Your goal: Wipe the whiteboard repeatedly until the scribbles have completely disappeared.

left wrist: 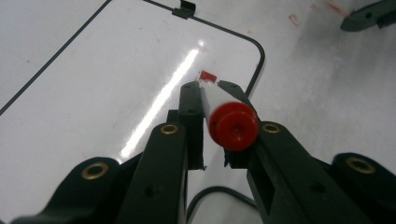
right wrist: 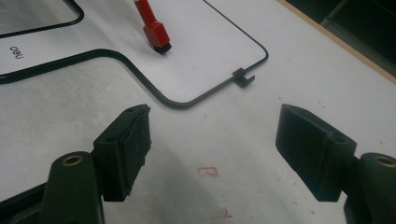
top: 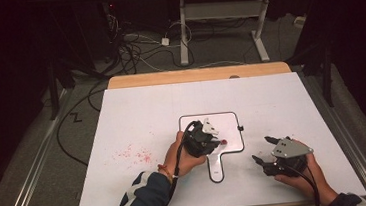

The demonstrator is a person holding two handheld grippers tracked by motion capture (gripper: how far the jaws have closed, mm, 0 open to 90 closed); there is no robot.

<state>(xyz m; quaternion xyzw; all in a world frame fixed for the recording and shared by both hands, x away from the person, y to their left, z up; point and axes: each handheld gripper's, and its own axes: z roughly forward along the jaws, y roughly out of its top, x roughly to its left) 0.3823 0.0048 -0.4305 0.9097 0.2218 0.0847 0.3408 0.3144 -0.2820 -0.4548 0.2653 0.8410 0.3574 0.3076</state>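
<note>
From above, the left gripper (top: 205, 137) stands over the small white handheld whiteboard with a thin black rim (top: 235, 114), which lies flat on the large white tabletop (top: 141, 106) with its handle pointing toward the person at six o'clock. The red end of a marker (top: 223, 142) peeks out at the gripper's three o'clock, low on the board's writing face. The right gripper (top: 264, 152) rests on the table off the board's lower right corner, at about four o'clock from the marker and well apart from it. Red smudges (top: 134, 155) mark the tabletop at nine o'clock from the left hand.

Along the left gripper's own jaws, the white-barrelled marker with a round red end cap (left wrist: 233, 125) is pinched between the two narrow black jaws. Its long axis runs straight away down the jaws toward twelve o'clock, and its red tip (left wrist: 208, 76) meets, or all but meets, the glossy board (left wrist: 93, 84). The board's rounded corner (left wrist: 259, 51) lies at one o'clock of the tip, so I judge any stroke has room mainly toward nine and twelve o'clock.

From the right gripper's camera, its jaws stand wide with nothing between them, over bare tabletop. The marker's red tip end (right wrist: 156, 33) sits at eleven o'clock, leaning on the board inside the black rim (right wrist: 154, 91). The left hand is plainly the nearer one for the writing.
</note>
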